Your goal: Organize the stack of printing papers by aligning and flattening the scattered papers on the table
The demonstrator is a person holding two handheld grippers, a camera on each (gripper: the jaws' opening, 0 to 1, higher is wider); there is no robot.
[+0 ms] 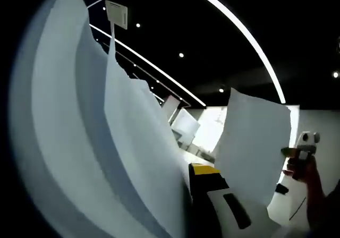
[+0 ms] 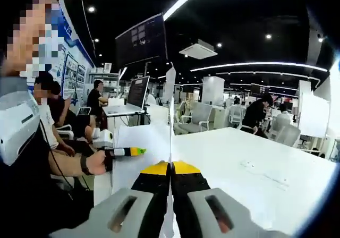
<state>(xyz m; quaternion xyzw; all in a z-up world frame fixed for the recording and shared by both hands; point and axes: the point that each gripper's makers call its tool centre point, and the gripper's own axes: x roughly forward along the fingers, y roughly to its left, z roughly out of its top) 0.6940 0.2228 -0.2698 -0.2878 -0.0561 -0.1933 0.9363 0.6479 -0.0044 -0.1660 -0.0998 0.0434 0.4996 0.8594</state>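
Fanned papers (image 1: pixel 95 142) upright at L, R gripper (image 1: pixel 304 149) holding sheet (image 1: pixel 252 147)

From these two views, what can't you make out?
- Left gripper view: the paper sheets fill the left half and cover this gripper's jaw there, so its grip is unclear.
- Left gripper view: the table is behind the sheets.
- Right gripper view: the right gripper pinches paper seen edge-on; how many sheets is too thin to tell.
- Right gripper view: small marks on the table are too small to identify.
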